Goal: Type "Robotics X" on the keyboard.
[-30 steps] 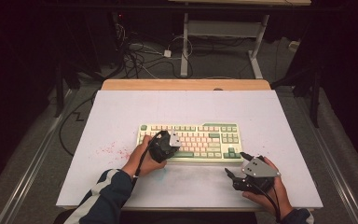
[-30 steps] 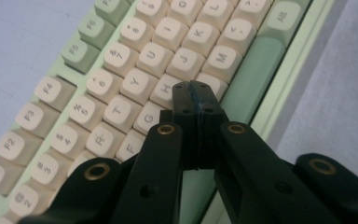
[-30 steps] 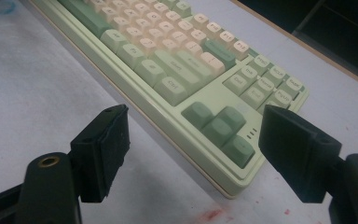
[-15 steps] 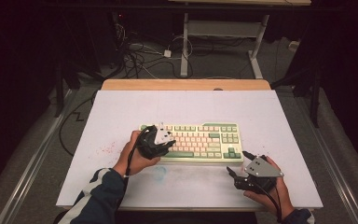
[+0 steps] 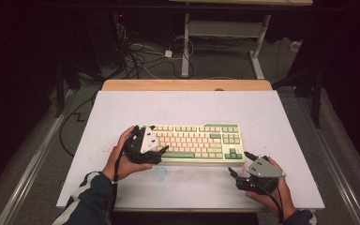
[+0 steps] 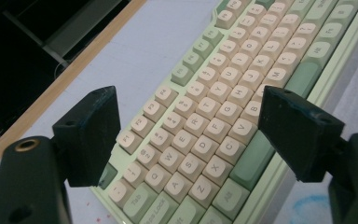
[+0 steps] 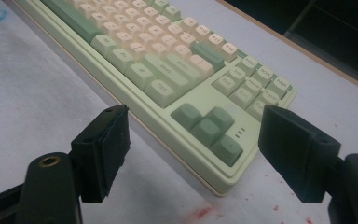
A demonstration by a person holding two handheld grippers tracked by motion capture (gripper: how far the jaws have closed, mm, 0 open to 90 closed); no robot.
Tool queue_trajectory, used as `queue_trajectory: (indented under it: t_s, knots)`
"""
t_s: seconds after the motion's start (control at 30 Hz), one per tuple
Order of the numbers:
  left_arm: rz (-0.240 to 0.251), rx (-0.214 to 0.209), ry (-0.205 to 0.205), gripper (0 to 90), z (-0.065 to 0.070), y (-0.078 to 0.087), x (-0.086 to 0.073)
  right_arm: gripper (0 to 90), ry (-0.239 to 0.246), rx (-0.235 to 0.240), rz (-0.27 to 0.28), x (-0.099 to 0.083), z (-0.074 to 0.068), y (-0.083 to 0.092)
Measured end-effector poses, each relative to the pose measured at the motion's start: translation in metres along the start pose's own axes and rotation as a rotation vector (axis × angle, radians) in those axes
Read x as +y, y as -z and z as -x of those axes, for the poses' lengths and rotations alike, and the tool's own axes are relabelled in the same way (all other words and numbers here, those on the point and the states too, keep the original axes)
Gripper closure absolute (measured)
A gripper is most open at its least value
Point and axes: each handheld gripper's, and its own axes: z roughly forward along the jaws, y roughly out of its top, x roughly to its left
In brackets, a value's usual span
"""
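**Over the keyboard's left end, tongs spreading wide**

Toward the left of the white bench [image 5: 122, 112], a hand in a dark sleeve with pale stripes is holding the left tongs [image 5: 158, 151] over the left end of the keyboard [image 5: 192, 142]. Their jaws have just been opening and are now standing wide apart with nothing between the pads; in the left gripper view the left tongs [image 6: 186, 135] are hanging above the letter rows of the keyboard [image 6: 223, 88], one jaw over the Tab side and the other over the long green bar at the near edge. A grey three-cornered plate is sitting on top of them.

A faint blue smudge [image 5: 159, 174] is lying on the bench just in front of the keyboard, and reddish specks are dotting the sheet to its left.

The keyboard, pale green with cream and green keys, is lying flat near the middle of the bench, its long side running left to right.

At the right, the right tongs [image 5: 238, 165] are resting low just in front of the keyboard's right near corner, not touching it. Their jaws are spread too, gripping nothing; in the right gripper view the right tongs [image 7: 193, 149] are framing the green arrow keys [image 7: 209, 128] on that corner.
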Motion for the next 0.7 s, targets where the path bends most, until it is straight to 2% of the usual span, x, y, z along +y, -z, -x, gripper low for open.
queue_trajectory:
  t_s: [0.17, 0.23, 0.3, 0.37, 0.5, 0.57, 0.7]
  knots:
    - [0.005, 0.023, -0.009, 17.4, -0.01, 0.016, -0.007, 26.1, -0.003, -0.005, 0.003, 0.0, 0.001, 0.001]
    - [0.009, 0.045, -0.014, 17.4, -0.014, 0.021, -0.011, 26.1, -0.002, -0.007, 0.003, 0.0, 0.001, 0.001]
    - [0.001, 0.051, -0.002, 17.4, -0.018, 0.026, -0.015, 26.1, -0.001, -0.009, 0.002, 0.001, 0.001, 0.001]
    - [-0.008, 0.073, -0.013, 17.4, -0.022, 0.03, -0.02, 26.1, -0.004, -0.009, 0.0, 0.001, 0.001, 0.001]
    - [-0.027, 0.097, -0.009, 17.4, -0.028, 0.036, -0.03, 26.1, -0.001, -0.008, -0.004, 0.0, 0.0, 0.0]
    - [-0.035, 0.099, 0.017, 17.4, -0.031, 0.041, -0.035, 26.4, 0.0, -0.01, -0.005, 0.0, 0.001, 0.0]
    - [-0.055, 0.12, 0.035, 17.4, -0.034, 0.047, -0.045, 26.4, 0.0, -0.008, -0.01, 0.0, 0.001, -0.001]
